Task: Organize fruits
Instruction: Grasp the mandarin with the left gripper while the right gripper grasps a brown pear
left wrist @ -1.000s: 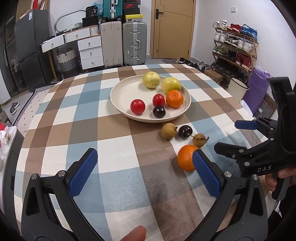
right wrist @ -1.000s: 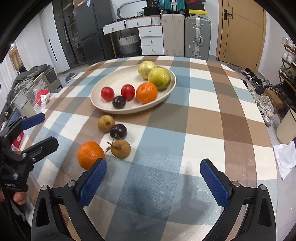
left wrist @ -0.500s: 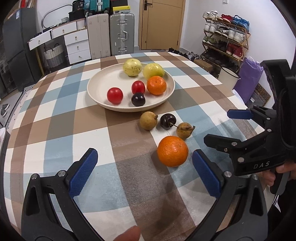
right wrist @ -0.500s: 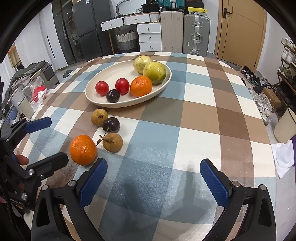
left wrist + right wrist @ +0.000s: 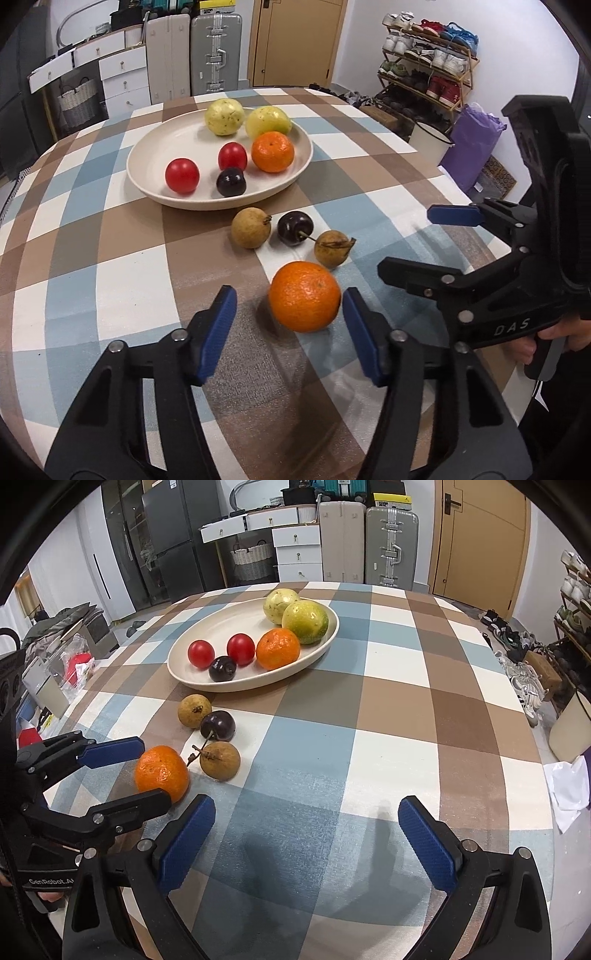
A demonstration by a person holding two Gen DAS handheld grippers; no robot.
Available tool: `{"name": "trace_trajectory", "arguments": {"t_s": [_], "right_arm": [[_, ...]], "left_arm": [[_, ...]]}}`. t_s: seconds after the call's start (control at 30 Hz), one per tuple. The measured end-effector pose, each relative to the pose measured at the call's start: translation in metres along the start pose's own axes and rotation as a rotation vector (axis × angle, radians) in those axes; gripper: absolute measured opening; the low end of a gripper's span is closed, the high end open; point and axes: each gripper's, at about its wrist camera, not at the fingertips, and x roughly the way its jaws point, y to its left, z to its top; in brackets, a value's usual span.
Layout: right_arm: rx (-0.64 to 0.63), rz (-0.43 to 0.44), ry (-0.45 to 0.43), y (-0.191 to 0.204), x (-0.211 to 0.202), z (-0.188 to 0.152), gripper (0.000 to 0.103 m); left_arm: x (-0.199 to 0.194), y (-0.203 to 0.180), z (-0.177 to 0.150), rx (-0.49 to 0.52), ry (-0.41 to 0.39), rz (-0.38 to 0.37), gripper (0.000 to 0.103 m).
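My left gripper (image 5: 290, 319) brackets the loose orange (image 5: 304, 296) on the table (image 5: 110, 258), fingers apart — the right pad looks about touching, though I can't be sure. My right gripper (image 5: 306, 836) hangs wide open over bare cloth. Beyond sit 2 brown fruits, a cherry (image 5: 294, 228) and the plate (image 5: 155, 147) — 6 fruits in it.
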Motion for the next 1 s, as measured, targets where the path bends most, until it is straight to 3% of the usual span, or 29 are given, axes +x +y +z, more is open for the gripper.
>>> {"name": "trace_trajectory", "arguments": {"t_s": [0.13, 0.3, 0.47, 0.63, 1.0], "right_arm": [[-0.006, 0.003, -0.001, 0.003, 0.001, 0.001, 0.101], [-0.018, 0.012, 0.0, 0.007, 0.002, 0.003, 0.098], [-0.036, 0.027, 0.013, 0.013, 0.007, 0.006, 0.084], [-0.061, 0.046, 0.018, 0.023, 0.013, 0.01, 0.079], [-0.112, 0.067, 0.024, 0.04, 0.023, 0.017, 0.06]], "left_arm": [[-0.002, -0.001, 0.0, 0.001, -0.001, -0.046, 0.037], [-0.004, 0.001, 0.0, -0.012, -0.009, -0.031, 0.037], [-0.011, 0.01, -0.001, -0.033, -0.028, 0.001, 0.036], [-0.022, 0.018, -0.001, -0.043, -0.057, 0.021, 0.033], [-0.015, 0.016, -0.006, -0.021, -0.017, -0.018, 0.038]]}}
